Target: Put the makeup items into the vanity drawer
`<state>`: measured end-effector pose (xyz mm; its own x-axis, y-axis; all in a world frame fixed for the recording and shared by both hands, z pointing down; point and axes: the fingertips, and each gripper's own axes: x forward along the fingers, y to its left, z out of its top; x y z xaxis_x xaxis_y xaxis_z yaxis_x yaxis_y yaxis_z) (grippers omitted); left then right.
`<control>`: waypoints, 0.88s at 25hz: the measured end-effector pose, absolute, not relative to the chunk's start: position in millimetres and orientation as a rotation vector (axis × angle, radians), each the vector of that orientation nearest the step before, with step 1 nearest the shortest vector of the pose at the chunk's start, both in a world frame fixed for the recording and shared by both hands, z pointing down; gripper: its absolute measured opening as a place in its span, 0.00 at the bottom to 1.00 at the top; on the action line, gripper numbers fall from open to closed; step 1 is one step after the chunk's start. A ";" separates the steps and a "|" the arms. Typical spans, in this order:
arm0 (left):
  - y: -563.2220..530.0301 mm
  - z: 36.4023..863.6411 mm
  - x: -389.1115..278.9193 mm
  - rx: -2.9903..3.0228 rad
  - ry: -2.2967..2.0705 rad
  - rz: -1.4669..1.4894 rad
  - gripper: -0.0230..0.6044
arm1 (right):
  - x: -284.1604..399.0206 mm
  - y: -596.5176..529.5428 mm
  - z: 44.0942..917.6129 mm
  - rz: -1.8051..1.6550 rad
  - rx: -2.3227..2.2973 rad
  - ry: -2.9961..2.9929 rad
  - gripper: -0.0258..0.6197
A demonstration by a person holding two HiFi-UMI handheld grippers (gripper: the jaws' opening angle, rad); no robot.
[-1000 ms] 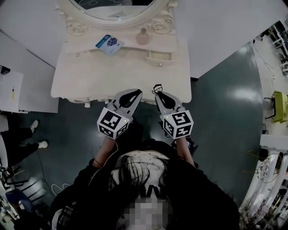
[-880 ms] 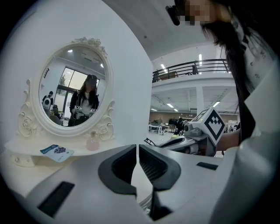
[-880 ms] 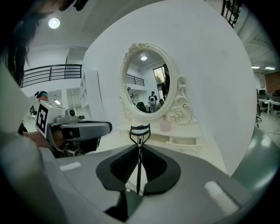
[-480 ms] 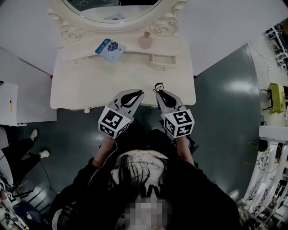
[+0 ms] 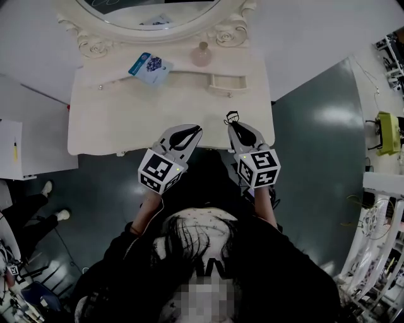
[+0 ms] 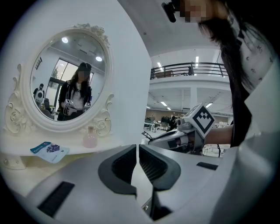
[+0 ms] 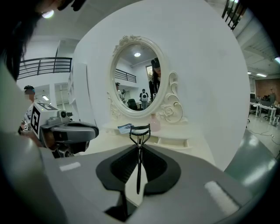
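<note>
Vanity [image 5: 158, 113]: cream-white, its broad top bare; a raised shelf runs along the back under an oval mirror [image 5: 151, 12] with a carved frame.
Shelf items: a blue packet [image 5: 147, 66] lies left of centre and a pink bottle [image 5: 201, 55] stands upright near the mirror's foot.
Drawer [image 5: 226, 82]: small, set in the shelf front on the right, pulled out a little.
Right gripper [image 7: 139, 151]: clamped on the handles of a black eyelash curler [image 7: 140, 131], whose curved head sticks out past the tips; it hovers over the vanity's front edge, well short of the drawer.
Left gripper [image 6: 136, 146]: jaws together with nothing between them, just beside the right one at the front edge.
Room: glossy dark green floor [image 5: 315, 139], white wall [image 5: 315, 31] behind the vanity.
</note>
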<state>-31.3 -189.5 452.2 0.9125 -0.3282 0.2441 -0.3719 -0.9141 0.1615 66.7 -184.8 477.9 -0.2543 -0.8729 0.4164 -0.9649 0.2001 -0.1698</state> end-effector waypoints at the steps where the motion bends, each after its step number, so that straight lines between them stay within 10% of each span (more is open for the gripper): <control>1: -192.5 452.6 -30.5 2.864 -0.547 0.314 0.07 | 72.4 -188.7 479.1 0.590 1.753 -2.242 0.10; 22: -245.1 456.7 -4.8 2.748 -0.871 0.325 0.07 | 140.8 -309.5 551.5 0.090 1.126 -2.081 0.10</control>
<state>-4.8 -245.1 456.7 0.7976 -0.5341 0.2804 -0.5873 -0.7935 0.1593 140.8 -309.5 551.5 -0.3271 -0.6902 0.6454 -0.7434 0.6096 0.2752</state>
